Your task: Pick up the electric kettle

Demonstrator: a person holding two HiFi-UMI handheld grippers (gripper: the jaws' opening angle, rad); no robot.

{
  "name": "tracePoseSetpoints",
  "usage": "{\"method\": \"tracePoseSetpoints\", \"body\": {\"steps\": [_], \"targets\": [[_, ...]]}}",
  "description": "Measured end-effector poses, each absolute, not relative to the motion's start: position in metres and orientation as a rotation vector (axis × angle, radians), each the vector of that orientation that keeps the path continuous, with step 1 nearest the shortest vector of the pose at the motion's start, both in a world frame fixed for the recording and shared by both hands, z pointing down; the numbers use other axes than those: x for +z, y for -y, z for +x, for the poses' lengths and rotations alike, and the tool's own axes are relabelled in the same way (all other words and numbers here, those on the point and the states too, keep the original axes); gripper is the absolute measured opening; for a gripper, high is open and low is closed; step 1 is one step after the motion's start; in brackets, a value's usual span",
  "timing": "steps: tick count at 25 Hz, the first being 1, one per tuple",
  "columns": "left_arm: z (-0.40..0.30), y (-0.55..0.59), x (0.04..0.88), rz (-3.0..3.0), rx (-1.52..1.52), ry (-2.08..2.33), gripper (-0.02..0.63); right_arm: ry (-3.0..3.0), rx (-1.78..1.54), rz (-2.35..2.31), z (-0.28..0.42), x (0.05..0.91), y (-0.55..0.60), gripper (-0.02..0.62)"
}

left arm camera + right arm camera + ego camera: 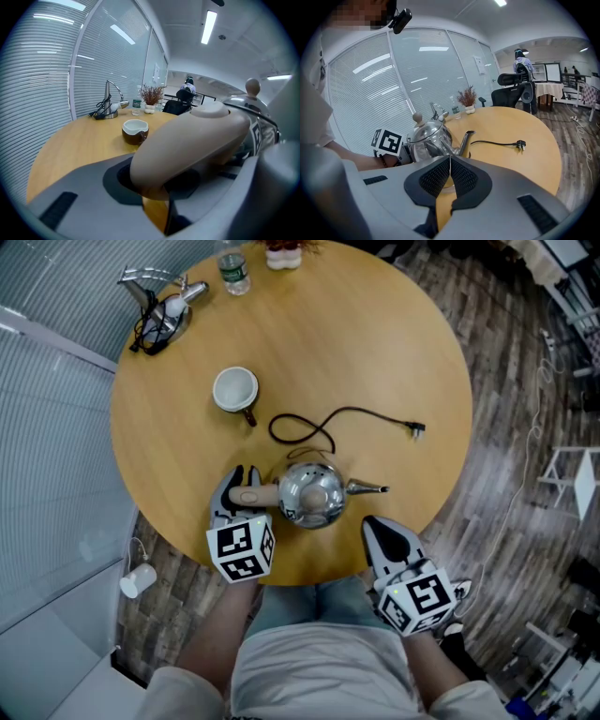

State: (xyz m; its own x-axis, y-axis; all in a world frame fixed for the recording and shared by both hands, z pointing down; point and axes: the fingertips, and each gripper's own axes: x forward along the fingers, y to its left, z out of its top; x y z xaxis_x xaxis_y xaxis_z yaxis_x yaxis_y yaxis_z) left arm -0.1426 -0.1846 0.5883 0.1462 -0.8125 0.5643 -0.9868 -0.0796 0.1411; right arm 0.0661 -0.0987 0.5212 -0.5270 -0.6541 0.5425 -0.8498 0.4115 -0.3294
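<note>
**Currently: left gripper (244,476) on the kettle handle, right gripper (375,525) closed on nothing**

Electric kettle (314,495): chrome, upright on the round wooden table (375,352), near the edge closest to the person. In the head view the spout (367,488) points to the picture's right. The beige handle (258,495) sticks out the opposite way, toward the left gripper. The kettle looks to sit on the tabletop. In the right gripper view its base is hidden behind that gripper's own jaws.

Left gripper: one jaw on each side of the handle. In the left gripper view the handle (187,140) fills the gap and its end lies against both dark pads. Read as a grip on the handle. The lid knob (252,86) shows above the chrome body at the right of that view.

Right gripper: at the table edge, just beside the kettle on its spout side and apart from it. In the right gripper view the two ribbed pads meet along a thin seam (450,176) with nothing between them. Beyond them stands the kettle (429,138).

Other items:
- A black power cord (337,418) loops on the table just behind the kettle, and its plug (415,429) lies free to the right. Whether the other end joins the kettle cannot be told.
- A mug (235,390), white inside and brown outside, stands beyond the handle, apart from the kettle.
- At the far edge are a metal desk lamp (159,301) with tangled cables, a water bottle (233,268) and a small plant pot (283,254).
</note>
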Motion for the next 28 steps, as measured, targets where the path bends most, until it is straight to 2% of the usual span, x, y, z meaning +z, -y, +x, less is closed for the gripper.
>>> {"method": "tracePoseSetpoints", "body": {"steps": [28], "targets": [[-0.149,0.187,0.576,1.834,0.344,1.796,0.072,2.364,0.852,1.303,0.066,0.516,0.097,0.032]]}}
